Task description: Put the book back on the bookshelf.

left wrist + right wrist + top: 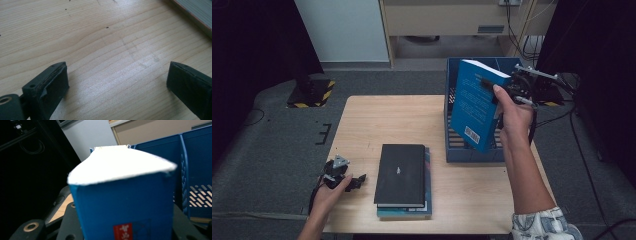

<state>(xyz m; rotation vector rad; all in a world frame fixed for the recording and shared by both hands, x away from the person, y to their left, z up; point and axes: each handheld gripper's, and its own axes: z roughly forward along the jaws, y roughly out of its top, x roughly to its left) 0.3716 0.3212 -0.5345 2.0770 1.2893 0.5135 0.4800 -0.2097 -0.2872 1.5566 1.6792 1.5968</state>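
Gripping a blue book (474,105), right gripper (507,90) tilts it inside blue file rack (472,152).

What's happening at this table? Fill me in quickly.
A person is working with a tool in each hand. The right tool is clamped on a blue book, held tilted over the blue file holder at the table's right. The left tool rests open on the wooden table, holding nothing. A black book lies on top of a teal one mid-table.

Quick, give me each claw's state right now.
Left claw: open, holding nothing, low over the table.
Right claw: shut on the blue book.
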